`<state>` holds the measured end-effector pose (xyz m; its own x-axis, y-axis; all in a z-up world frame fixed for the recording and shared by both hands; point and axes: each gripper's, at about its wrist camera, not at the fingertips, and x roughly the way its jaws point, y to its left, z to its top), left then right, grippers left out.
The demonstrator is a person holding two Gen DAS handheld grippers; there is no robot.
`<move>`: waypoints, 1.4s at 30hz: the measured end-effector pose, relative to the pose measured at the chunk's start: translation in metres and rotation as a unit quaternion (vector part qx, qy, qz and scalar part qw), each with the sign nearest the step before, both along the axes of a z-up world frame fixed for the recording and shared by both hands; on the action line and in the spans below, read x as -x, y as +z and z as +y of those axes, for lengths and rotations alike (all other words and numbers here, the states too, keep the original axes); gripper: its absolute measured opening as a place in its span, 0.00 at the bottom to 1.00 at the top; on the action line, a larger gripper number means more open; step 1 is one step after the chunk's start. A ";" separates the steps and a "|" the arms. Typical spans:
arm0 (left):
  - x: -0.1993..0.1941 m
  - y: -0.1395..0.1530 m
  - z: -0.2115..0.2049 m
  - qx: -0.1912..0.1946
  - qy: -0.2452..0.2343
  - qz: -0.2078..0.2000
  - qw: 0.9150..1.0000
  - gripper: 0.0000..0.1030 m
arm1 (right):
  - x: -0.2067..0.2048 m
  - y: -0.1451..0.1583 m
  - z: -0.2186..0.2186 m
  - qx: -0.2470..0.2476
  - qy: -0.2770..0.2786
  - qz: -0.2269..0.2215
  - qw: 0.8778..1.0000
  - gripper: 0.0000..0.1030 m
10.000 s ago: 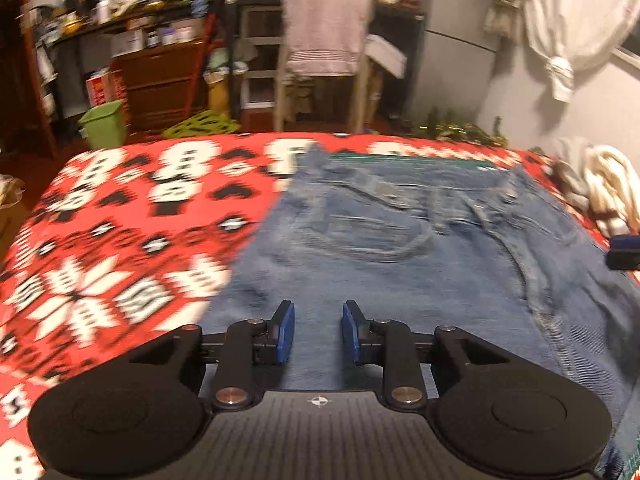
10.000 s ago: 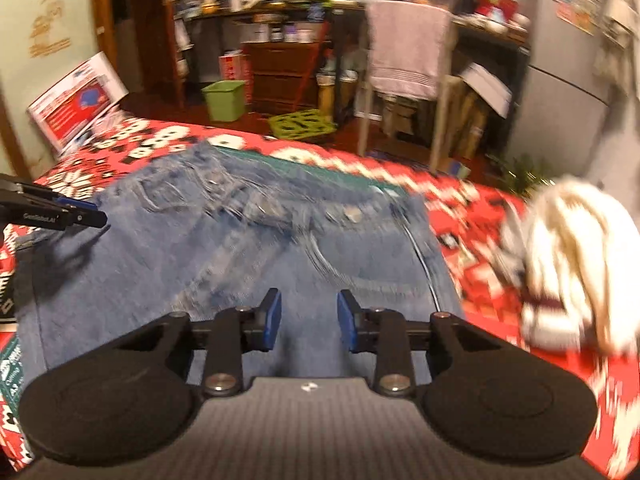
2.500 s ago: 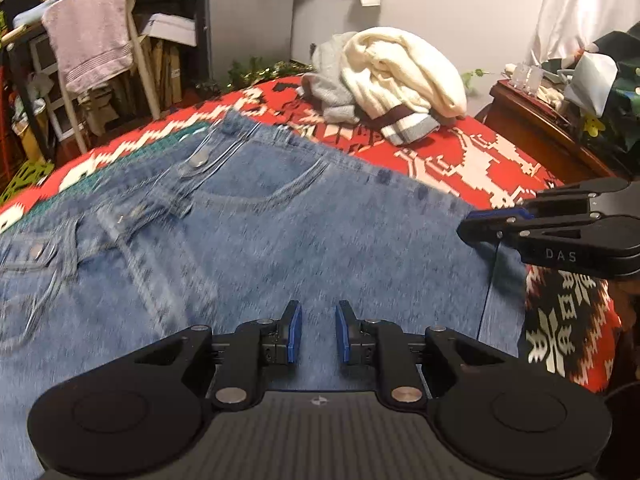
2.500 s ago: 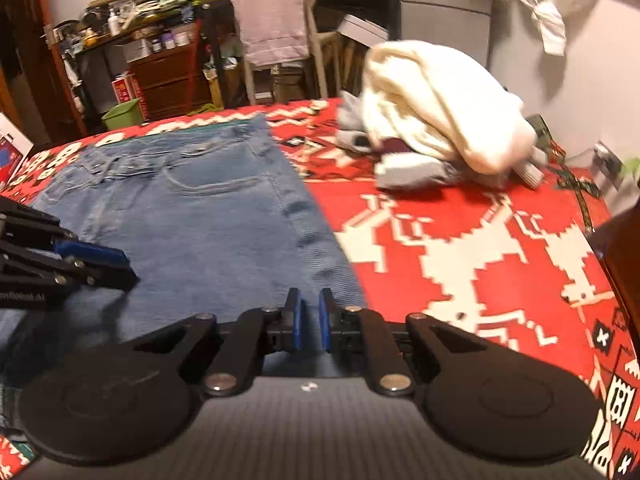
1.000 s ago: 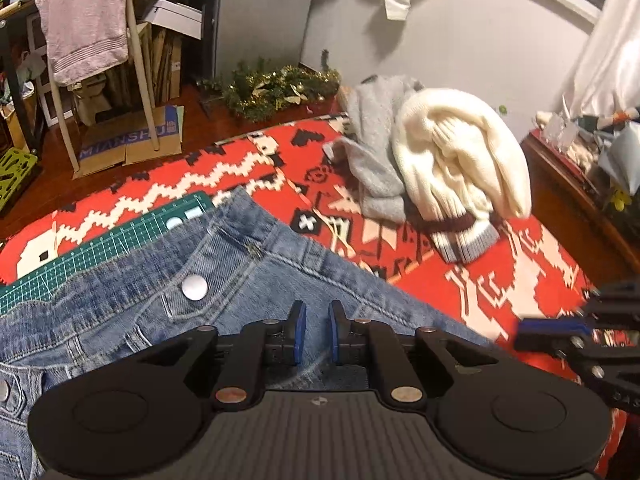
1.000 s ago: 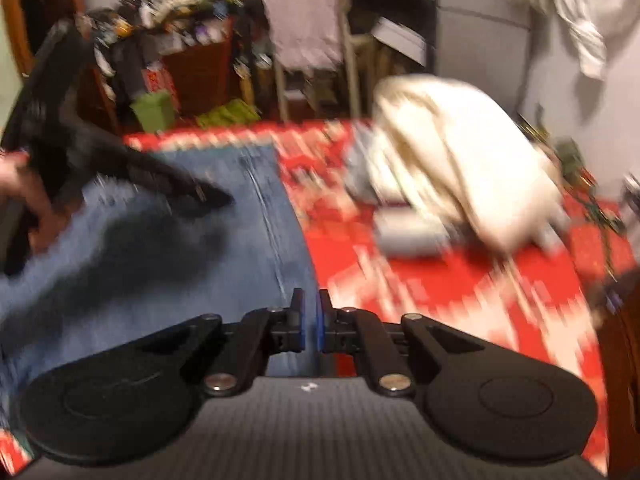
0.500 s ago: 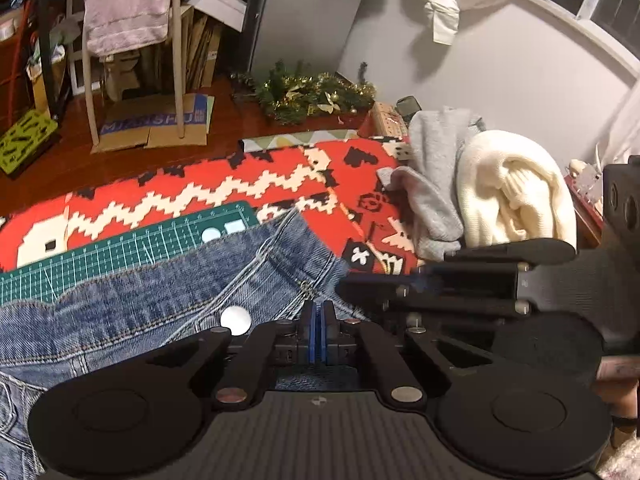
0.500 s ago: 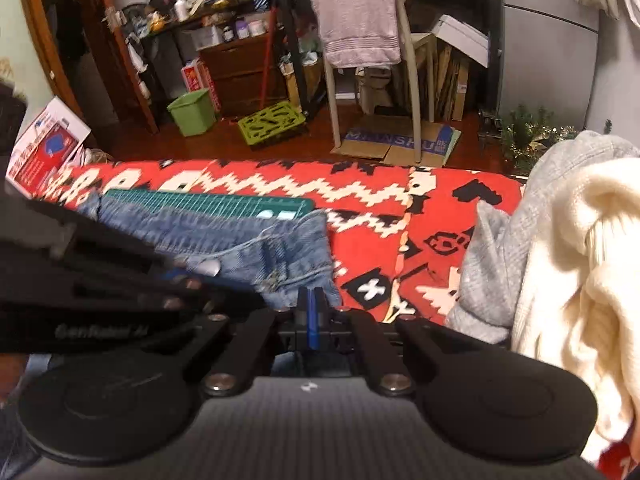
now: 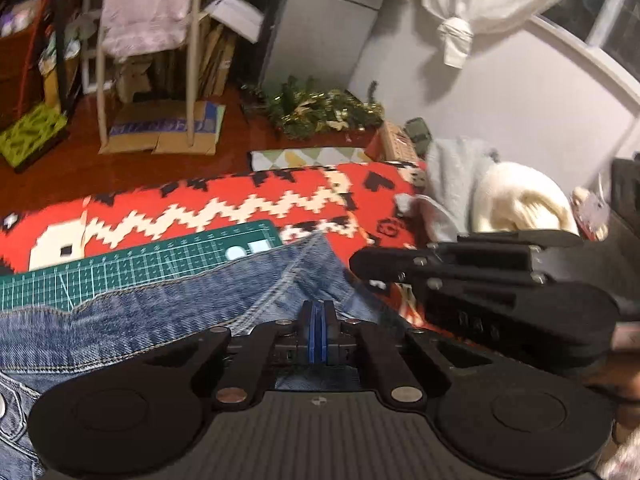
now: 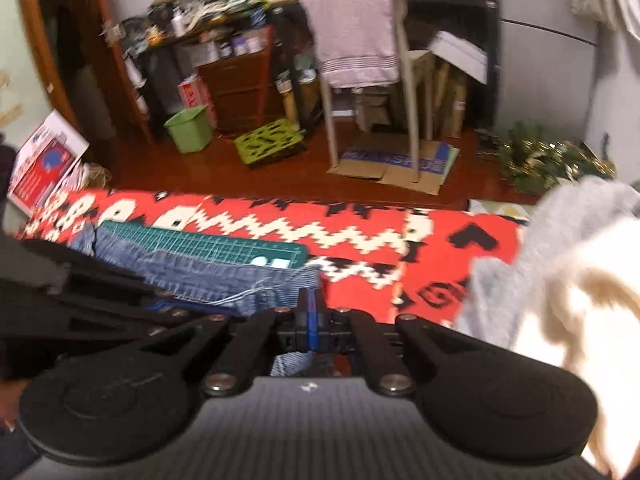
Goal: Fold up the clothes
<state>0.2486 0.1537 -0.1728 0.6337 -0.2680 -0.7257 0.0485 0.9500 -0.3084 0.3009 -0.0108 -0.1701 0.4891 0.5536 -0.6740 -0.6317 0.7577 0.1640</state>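
Observation:
Blue jeans lie on the red patterned blanket, their far edge over a green cutting mat. My left gripper is shut on a denim edge, and cloth shows behind its blue pads. Close on its right, side-on, is my right gripper. In the right wrist view my right gripper is shut on the jeans at a striped inner edge. My left gripper's black body fills the left there and hides part of the denim.
A heap of grey and cream sweaters sits on the blanket to the right, near the right gripper. Beyond the blanket's far edge is wooden floor with a chair draped with a towel, cardboard, a green bin and cluttered shelves.
Both grippers, shut on the denim, have carried it farther toward the far edge and the green mat. The waistband button seen earlier in the left view is now covered.

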 end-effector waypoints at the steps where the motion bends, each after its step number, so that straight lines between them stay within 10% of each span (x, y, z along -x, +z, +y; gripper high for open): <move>1: -0.003 -0.003 0.003 0.009 0.006 0.005 1.000 0.02 | -0.003 -0.002 0.005 0.007 0.006 0.003 1.000 0.00; 20: -0.003 0.009 0.011 0.017 0.008 0.008 1.000 0.03 | -0.045 0.012 0.003 -0.034 -0.079 0.044 0.995 0.02; 27: 0.047 0.033 0.046 0.075 0.047 0.003 0.996 0.03 | 0.038 0.024 -0.018 -0.017 -0.067 0.042 0.997 0.04; 42: 0.207 0.011 0.052 0.011 0.091 -0.006 0.996 0.05 | 0.191 0.019 0.000 -0.012 -0.019 0.055 0.998 0.07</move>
<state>0.0412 0.2053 -0.1615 0.6822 -0.1639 -0.7126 -0.1196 0.9364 -0.3299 0.1096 -0.0105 -0.1515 0.4335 0.5532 -0.7114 -0.5800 0.7754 0.2496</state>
